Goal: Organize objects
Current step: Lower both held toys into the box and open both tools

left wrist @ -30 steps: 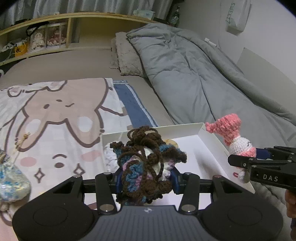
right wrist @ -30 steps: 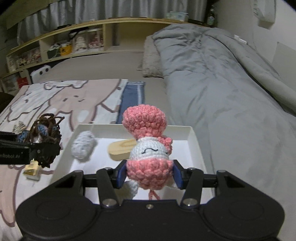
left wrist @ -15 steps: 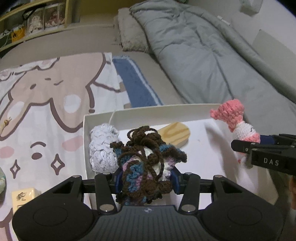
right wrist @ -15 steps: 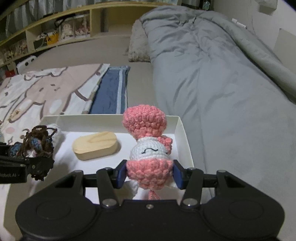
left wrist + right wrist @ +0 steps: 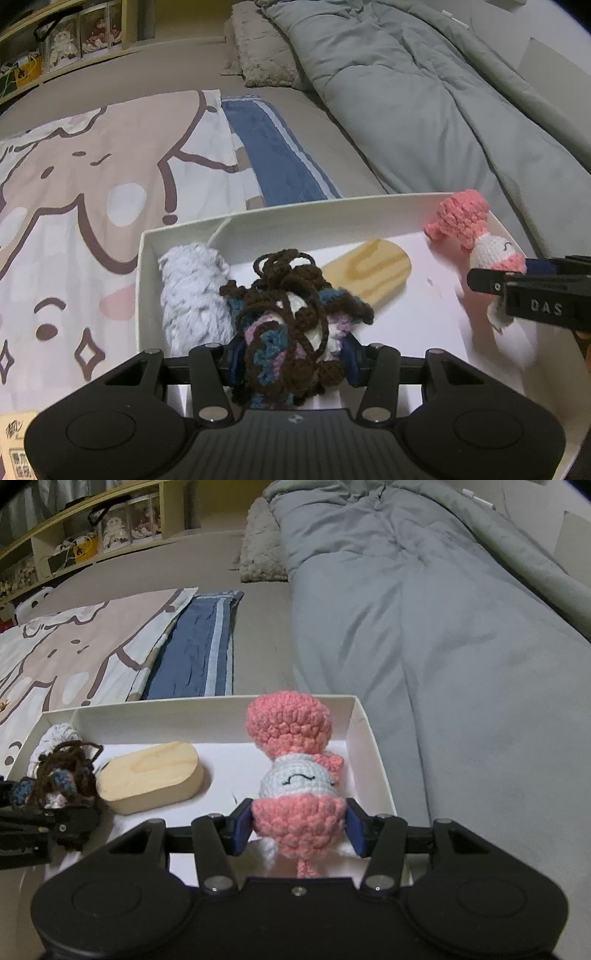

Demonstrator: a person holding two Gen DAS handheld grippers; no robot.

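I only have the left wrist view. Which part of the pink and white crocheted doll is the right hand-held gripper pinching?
Observer: The right hand-held gripper has its blue pads against the pink lower body of the pink and white crocheted doll. Its jaws have just been opening slightly, with the doll between them.
Operator: Anything hanging under it?
Observer: Yes, a pink crocheted strand dangles below the pads.
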